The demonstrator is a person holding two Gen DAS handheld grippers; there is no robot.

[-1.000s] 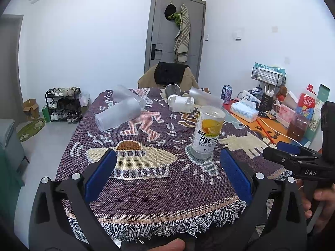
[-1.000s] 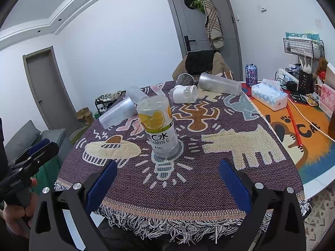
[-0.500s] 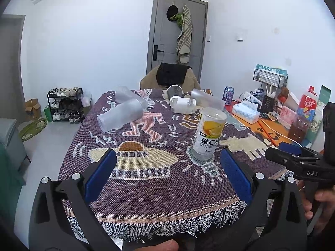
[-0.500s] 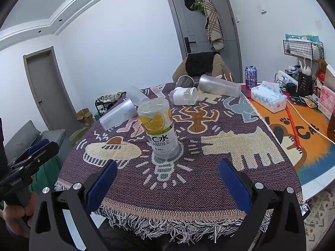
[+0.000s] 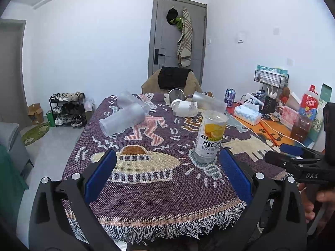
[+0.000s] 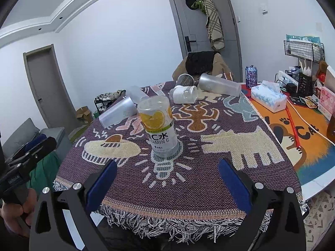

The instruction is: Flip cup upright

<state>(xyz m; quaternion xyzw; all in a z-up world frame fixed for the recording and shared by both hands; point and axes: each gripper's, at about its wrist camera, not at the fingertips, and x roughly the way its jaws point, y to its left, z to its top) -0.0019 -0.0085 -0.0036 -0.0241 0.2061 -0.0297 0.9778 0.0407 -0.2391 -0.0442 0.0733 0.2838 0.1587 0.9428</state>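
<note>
Vitamin cup [image 6: 160, 128] upright on blanket [image 6: 209, 179]; 2 tools apparently open.

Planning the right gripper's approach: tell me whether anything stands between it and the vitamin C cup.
Nothing visible does. The right gripper is open, short of the vitamin C cup, with only bare patterned tablecloth between them. The frosted cups lying on their sides sit farther back.

A home room: a shoe rack [image 5: 67, 109] by the wall, a scarf [image 5: 184, 39] hung on the door [image 5: 178, 37], and a tissue box [image 6: 268, 98] on the rug-covered counter [image 5: 159, 179].
</note>
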